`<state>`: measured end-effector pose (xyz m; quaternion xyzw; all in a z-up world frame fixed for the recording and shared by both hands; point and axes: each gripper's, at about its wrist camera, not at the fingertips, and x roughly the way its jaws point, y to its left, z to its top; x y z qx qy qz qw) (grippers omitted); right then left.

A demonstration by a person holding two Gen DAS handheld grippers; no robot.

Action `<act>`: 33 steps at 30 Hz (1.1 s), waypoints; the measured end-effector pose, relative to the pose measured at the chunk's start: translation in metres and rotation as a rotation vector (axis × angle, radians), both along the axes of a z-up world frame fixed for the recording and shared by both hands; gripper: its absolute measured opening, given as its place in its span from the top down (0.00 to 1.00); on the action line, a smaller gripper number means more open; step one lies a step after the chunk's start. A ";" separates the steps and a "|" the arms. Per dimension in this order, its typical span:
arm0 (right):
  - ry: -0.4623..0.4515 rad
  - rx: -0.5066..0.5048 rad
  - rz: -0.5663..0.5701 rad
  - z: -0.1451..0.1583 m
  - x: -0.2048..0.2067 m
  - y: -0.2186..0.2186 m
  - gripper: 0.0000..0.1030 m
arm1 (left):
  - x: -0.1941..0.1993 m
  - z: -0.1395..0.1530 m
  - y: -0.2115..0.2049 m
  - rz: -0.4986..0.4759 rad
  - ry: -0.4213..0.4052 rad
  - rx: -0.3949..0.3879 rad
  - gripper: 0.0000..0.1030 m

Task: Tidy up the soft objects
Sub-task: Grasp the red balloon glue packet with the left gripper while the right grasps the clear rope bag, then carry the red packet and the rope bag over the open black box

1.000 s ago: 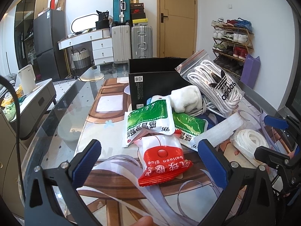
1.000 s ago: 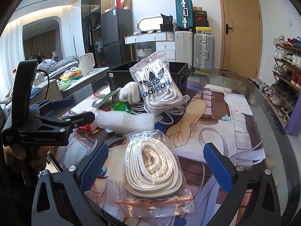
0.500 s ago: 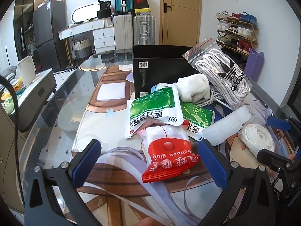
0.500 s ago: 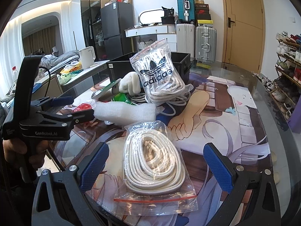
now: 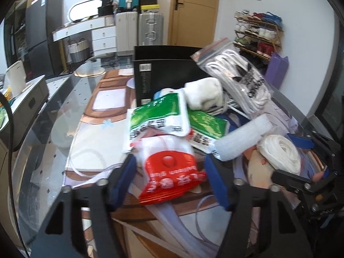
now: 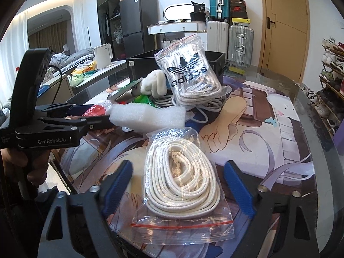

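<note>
A red and white balloon-glue packet lies on the table between the fingers of my left gripper, which is open around it with a gap on each side. Behind it lie two green packets, a white foam roll, a white soft bundle and an adidas bag of cord. My right gripper is open around a clear zip bag of white rope. The left gripper also shows in the right wrist view, by the foam roll.
A black open box stands behind the pile, also in the right wrist view. The glass table has a printed mat and a rounded edge. Suitcases, drawers and a shoe rack stand beyond it.
Both grippers have narrowed their jaws. The left has moved forward so the red packet lies between its fingers; the right has closed in around the rope bag.
</note>
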<state>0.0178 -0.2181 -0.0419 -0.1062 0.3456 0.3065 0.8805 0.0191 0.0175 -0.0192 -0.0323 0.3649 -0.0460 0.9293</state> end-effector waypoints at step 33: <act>-0.091 0.104 0.063 0.040 -0.018 -0.007 0.56 | -0.028 0.036 0.008 -0.028 -0.116 -0.039 0.58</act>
